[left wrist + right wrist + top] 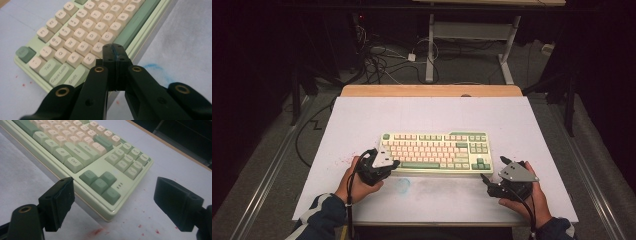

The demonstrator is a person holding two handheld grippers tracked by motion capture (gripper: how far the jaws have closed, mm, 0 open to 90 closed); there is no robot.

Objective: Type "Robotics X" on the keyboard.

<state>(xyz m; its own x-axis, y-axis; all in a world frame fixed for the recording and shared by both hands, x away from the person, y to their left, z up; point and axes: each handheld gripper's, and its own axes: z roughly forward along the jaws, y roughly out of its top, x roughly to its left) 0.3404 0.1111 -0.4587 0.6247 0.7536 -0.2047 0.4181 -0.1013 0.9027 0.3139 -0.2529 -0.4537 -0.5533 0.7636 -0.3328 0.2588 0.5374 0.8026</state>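
Here, left gripper (393, 164) over keyboard (434, 151), jaws together, empty; right gripper (493, 175) alongside, jaws wide.

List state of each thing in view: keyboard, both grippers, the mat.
Keyboard: flat on the mat, keys up, not gripped.
Left gripper: shut, nothing between the jaws, tips over the keyboard's lower left keys.
Right gripper: open, jaws either side of the keyboard's corner by the arrow keys, not touching it.
Mat: flat, with red specks and a blue smudge.

keyboard (435, 151) on table (512, 120), tongs at both near corners
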